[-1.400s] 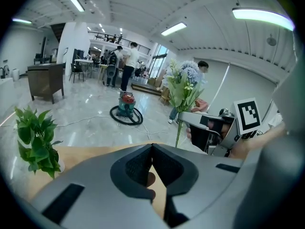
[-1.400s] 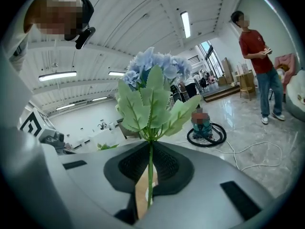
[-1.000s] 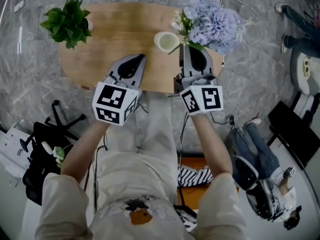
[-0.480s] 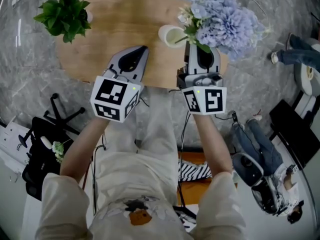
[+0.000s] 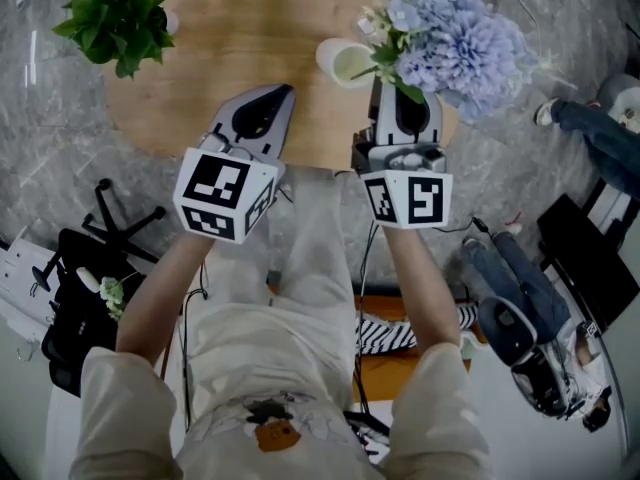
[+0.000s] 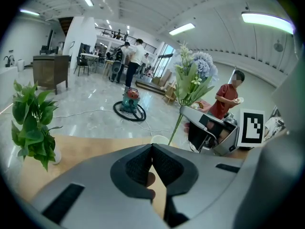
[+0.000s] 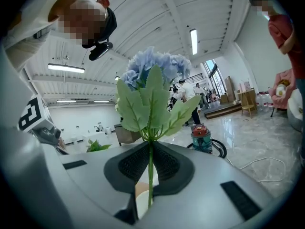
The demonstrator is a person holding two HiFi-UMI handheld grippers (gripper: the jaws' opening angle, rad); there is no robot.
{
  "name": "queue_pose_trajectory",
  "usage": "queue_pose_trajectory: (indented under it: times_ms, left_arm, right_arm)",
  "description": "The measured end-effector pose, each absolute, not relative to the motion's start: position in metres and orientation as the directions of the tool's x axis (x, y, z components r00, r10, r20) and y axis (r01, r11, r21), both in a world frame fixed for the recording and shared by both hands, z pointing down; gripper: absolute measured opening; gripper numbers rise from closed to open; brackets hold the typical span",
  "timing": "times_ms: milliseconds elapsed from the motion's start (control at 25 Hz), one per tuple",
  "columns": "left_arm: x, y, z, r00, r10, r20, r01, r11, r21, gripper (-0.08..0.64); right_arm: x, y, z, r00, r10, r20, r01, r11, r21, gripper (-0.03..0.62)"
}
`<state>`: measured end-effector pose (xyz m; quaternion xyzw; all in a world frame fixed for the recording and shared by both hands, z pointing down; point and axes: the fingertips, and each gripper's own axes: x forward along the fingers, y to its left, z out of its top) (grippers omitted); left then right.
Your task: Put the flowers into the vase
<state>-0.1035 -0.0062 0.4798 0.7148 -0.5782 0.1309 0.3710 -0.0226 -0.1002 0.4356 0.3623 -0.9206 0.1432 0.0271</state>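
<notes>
The flowers (image 5: 455,38), a bunch of pale blue blooms with green leaves, are not yet in the vase (image 5: 345,63). They are in the air over the far right edge of the desk (image 5: 240,58), and in the head view their heads stand to the right of the vase and a little beyond it. My right tool (image 5: 398,88) is clamped on their thin green stem. In the right gripper view the stem runs straight between the two dark pads, the leaves open just above them, and the lower end of the stem hangs under the pads.

The vase is a small white one. It stands upright on the desk just to the left of the right tool, its mouth is open and nothing is inside. My left tool (image 5: 272,96) is over the near edge of the desk, well apart from the vase, with its jaws together and nothing between them. A green plant (image 5: 115,18) stands at the far left corner.

I judge that the picking is done. What is left is to bring the stem end over the mouth of the vase, lower it in and let go
</notes>
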Motion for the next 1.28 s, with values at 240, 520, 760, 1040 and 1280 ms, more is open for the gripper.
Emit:
queue_pose_trajectory:
  times_ms: [240,520,760,1040,1280]
  left_arm:
    - [-0.099,-0.007,0.480,0.304,-0.729,0.614,-0.923,-0.066,0.378,0.009]
    - [-0.096,-0.005,0.482,0.314,-0.724,0.614,-0.920,-0.072,0.385,0.009]
    - [-0.094,-0.004,0.483,0.315,-0.724,0.613,-0.919,-0.071,0.388,0.009]
    - [-0.094,0.000,0.486,0.310,-0.723,0.617,-0.921,-0.067,0.384,0.009]
    - [-0.096,0.005,0.487,0.306,-0.723,0.619,-0.921,-0.059,0.386,0.009]
  right_arm:
    - [-0.020,-0.094,0.441,-0.739,-0.653,0.163,-0.672,0.700,-0.241,0.020]
    - [-0.018,-0.085,0.450,-0.744,-0.641,0.188,-0.668,0.706,-0.234,0.020]
    - [-0.018,-0.080,0.454,-0.748,-0.633,0.202,-0.664,0.712,-0.228,0.020]
    - [-0.018,-0.073,0.474,-0.754,-0.608,0.250,-0.655,0.728,-0.204,0.020]
    - [-0.020,-0.065,0.492,-0.752,-0.582,0.309,-0.649,0.735,-0.195,0.020]
